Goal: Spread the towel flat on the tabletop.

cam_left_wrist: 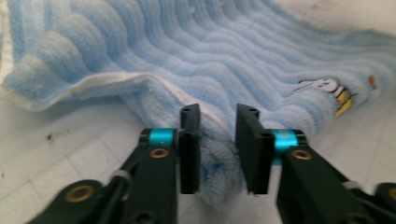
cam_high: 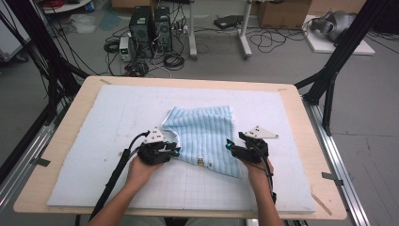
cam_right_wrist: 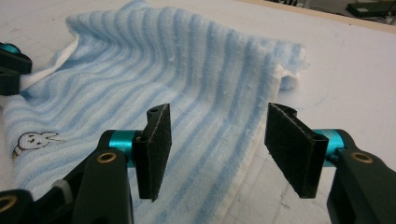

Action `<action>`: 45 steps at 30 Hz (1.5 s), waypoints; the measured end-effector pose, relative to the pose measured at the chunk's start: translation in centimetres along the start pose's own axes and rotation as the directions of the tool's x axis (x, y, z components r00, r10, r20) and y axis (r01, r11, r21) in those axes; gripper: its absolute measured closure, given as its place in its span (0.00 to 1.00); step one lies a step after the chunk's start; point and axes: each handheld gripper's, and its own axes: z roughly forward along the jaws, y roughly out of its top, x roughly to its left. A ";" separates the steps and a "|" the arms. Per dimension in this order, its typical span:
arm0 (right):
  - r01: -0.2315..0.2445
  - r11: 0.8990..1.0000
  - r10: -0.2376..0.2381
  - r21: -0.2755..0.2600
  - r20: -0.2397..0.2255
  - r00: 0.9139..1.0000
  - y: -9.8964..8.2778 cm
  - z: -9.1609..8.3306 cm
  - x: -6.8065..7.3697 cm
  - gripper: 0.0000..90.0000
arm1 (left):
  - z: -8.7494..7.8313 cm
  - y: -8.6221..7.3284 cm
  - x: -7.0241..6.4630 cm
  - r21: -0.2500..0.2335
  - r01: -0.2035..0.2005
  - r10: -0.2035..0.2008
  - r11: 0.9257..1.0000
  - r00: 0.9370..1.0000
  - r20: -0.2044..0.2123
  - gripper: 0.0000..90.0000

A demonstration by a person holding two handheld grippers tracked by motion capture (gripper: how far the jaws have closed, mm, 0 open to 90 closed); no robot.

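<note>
1. My left gripper (cam_left_wrist: 218, 140) has its jaws clenched on a bunched edge of the blue towel (cam_high: 204, 134).
2. My right gripper (cam_right_wrist: 217, 147) is released, jaws straddling the towel's other edge.
3. The towel's lying mid-bench (cam_high: 291, 117).

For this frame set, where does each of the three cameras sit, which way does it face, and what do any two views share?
High view: above the person's side, looking forward and down on the white padded table; both forearms, left gripper, right gripper.
Left gripper view: rides that gripper, looking along jaws with a fold of the light-blue striped fluffy towel between them.
Right gripper view: looks along its gripper, jaws apart over the towel's edge.
Shared: the towel's small cartoon patch.
</note>
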 end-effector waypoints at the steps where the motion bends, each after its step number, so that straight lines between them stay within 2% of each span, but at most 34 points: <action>1: 0.001 1.000 -0.001 0.001 -0.004 1.000 0.0 0.0 0.1 0.45 | 0.1 0.0 0.1 -0.002 0.012 -0.012 1.000 1.000 -0.003 0.89; 7: 0.002 1.000 -0.002 0.009 -0.017 1.000 -0.4 0.3 0.4 0.45 | -0.2 0.1 0.8 -0.027 0.083 -0.083 0.996 0.996 0.016 0.94; 8: 0.006 1.000 -0.006 0.007 -0.017 1.000 -0.4 0.3 0.4 0.45 | -0.3 0.1 1.0 -0.042 0.110 -0.109 0.993 0.994 0.029 0.94; 9: 0.004 1.000 -0.004 0.010 -0.018 1.000 -0.5 0.3 0.4 0.45 | -0.6 0.0 1.3 -0.076 0.150 -0.147 0.986 0.988 0.052 0.94; 10: -0.001 1.000 0.001 0.011 -0.019 1.000 -0.6 0.3 0.5 0.45 | -0.8 -0.1 1.7 -0.117 0.192 -0.183 0.974 0.980 0.081 0.94; 11: 0.000 1.000 0.001 0.012 -0.020 1.000 -0.6 0.3 0.5 0.45 | -1.0 -0.2 1.9 -0.138 0.219 -0.207 0.966 0.974 0.092 0.94; 14: 0.000 1.000 0.000 0.012 -0.026 1.000 -0.6 0.4 0.6 0.46 | -1.4 -0.6 2.5 -0.145 0.221 -0.212 0.964 0.974 0.074 0.94; 16: -0.004 1.000 0.005 0.014 -0.034 0.999 -0.6 0.4 0.7 0.46 | -1.8 -0.8 2.9 -0.169 0.238 -0.230 0.957 0.971 0.066 0.94; 18: 0.002 1.000 -0.001 0.018 -0.077 0.997 -0.6 0.7 0.9 0.46 | -2.1 -0.9 3.3 -0.193 0.230 -0.221 0.954 0.973 0.067 0.94; 20: 0.023 0.999 -0.016 0.037 -0.176 0.984 -0.7 1.2 1.4 0.46 | -2.4 -0.8 3.4 -0.213 0.215 -0.207 0.953 0.977 0.059 0.95; 22: 0.082 0.992 -0.061 0.091 -0.216 0.975 -0.9 2.1 2.3 0.45 | -2.7 -0.8 3.5 -0.215 0.214 -0.206 0.953 0.977 0.056 0.95; 25: 0.161 0.970 -0.126 0.183 -0.188 0.974 -1.3 3.3 3.5 0.48 | -3.0 -1.0 3.8 -0.192 0.213 -0.206 0.958 0.977 0.055 0.95; 26: 0.165 0.970 -0.132 0.179 -0.185 0.974 -1.2 3.3 3.7 0.54 | -3.3 -1.2 3.8 -0.193 0.209 -0.202 0.959 0.978 0.055 0.95; 27: 0.162 0.971 -0.127 0.178 -0.192 0.973 -1.2 3.4 3.7 0.56 | -3.5 -1.4 3.8 -0.201 0.216 -0.208 0.955 0.976 0.061 0.95; 28: 0.162 0.970 -0.126 0.180 -0.194 0.973 -1.1 3.4 3.8 0.63 | -3.8 -1.7 3.9 -0.209 0.222 -0.211 0.952 0.975 0.072 0.95; 29: 0.165 0.970 -0.127 0.180 -0.206 0.970 -1.1 3.2 3.8 0.79 | -4.1 -2.0 3.9 -0.208 0.223 -0.211 0.952 0.974 0.080 0.95; 30: 0.186 0.966 -0.145 0.179 -0.221 0.964 -1.1 3.1 3.7 0.90 | -4.3 -2.3 3.9 -0.207 0.223 -0.210 0.953 0.974 0.085 0.95; 32: 0.212 0.961 -0.164 0.179 -0.250 0.954 -1.1 2.9 3.9 0.95 | -4.8 -2.7 3.9 -0.199 0.220 -0.202 0.955 0.973 0.108 0.95; 35: 0.213 0.962 -0.160 0.169 -0.284 0.945 -1.0 2.7 4.1 0.95 | -5.6 -2.5 3.4 -0.197 0.179 -0.148 0.964 0.976 0.161 0.95; 36: 0.207 0.965 -0.155 0.163 -0.285 0.946 -0.9 2.5 4.2 0.95 | -5.9 -2.4 3.3 -0.207 0.164 -0.131 0.964 0.978 0.165 0.95; 37: 0.202 0.969 -0.154 0.144 -0.287 0.945 -0.8 2.3 4.1 0.95 | -6.2 -2.3 3.4 -0.217 0.166 -0.131 0.962 0.977 0.167 0.95; 39: 0.185 0.976 -0.149 0.113 -0.272 0.951 -0.4 2.0 3.8 0.95 | -6.3 -2.2 3.8 -0.242 0.194 -0.155 0.951 0.973 0.168 0.95; 40: 0.173 0.980 -0.142 0.101 -0.262 0.955 -0.2 1.9 3.7 0.95 | -6.2 -2.0 4.0 -0.243 0.202 -0.164 0.949 0.972 0.168 0.95; 42: 0.166 0.983 -0.143 0.081 -0.233 0.962 0.4 2.0 3.4 0.95 | -5.8 -1.6 4.3 -0.236 0.203 -0.162 0.950 0.970 0.182 0.95; 43: 0.174 0.982 -0.154 0.077 -0.210 0.965 0.6 2.1 3.3 0.95 | -5.6 -1.4 4.4 -0.242 0.201 -0.159 0.949 0.971 0.179 0.95; 45: 0.177 0.982 -0.164 0.066 -0.167 0.972 1.2 2.4 3.0 0.95 | -5.3 -0.7 4.7 -0.242 0.181 -0.142 0.953 0.975 0.170 0.95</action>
